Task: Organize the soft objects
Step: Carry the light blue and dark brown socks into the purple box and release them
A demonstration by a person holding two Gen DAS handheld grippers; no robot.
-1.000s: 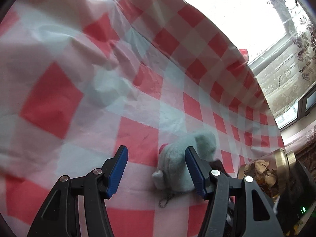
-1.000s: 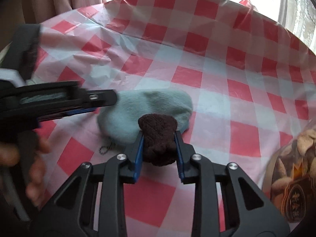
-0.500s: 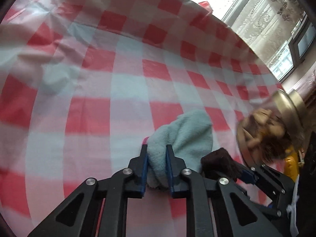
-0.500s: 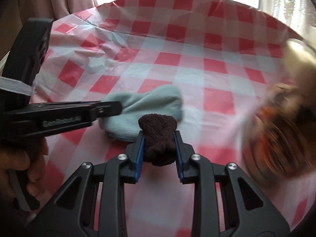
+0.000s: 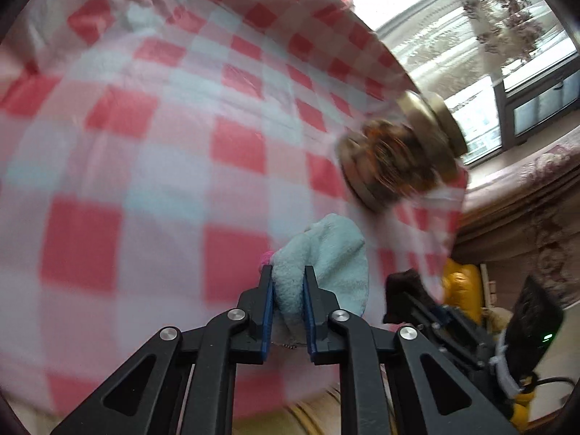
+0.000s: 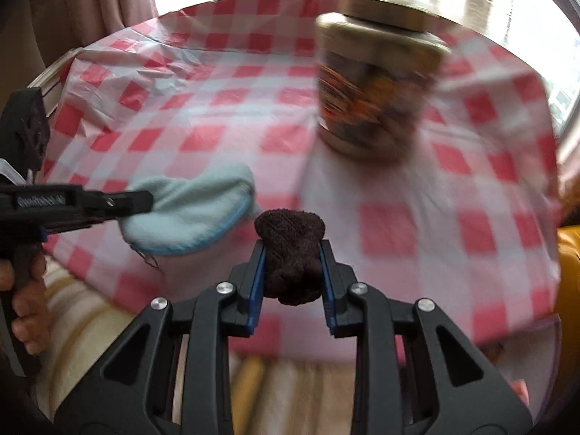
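Note:
My left gripper (image 5: 288, 279) is shut on a light blue fleece pouch (image 5: 326, 264) with a small chain, held above the red-and-white checked tablecloth (image 5: 145, 145). The pouch (image 6: 192, 210) and the left gripper (image 6: 134, 201) also show in the right wrist view at the left. My right gripper (image 6: 291, 253) is shut on a dark brown knitted piece (image 6: 290, 250), lifted near the table's front edge. It shows at the lower right of the left wrist view (image 5: 406, 286).
A glass jar with a gold lid (image 6: 373, 83) stands on the tablecloth (image 6: 217, 116) at the back right, blurred; it also shows in the left wrist view (image 5: 398, 152). A striped cushion (image 6: 290, 373) lies below the table's front edge. Windows and curtains are behind.
My left gripper closed on the blue pouch and lifted it. Both grippers have pulled back and up toward the table's front edge, so the jar now stands farther ahead.

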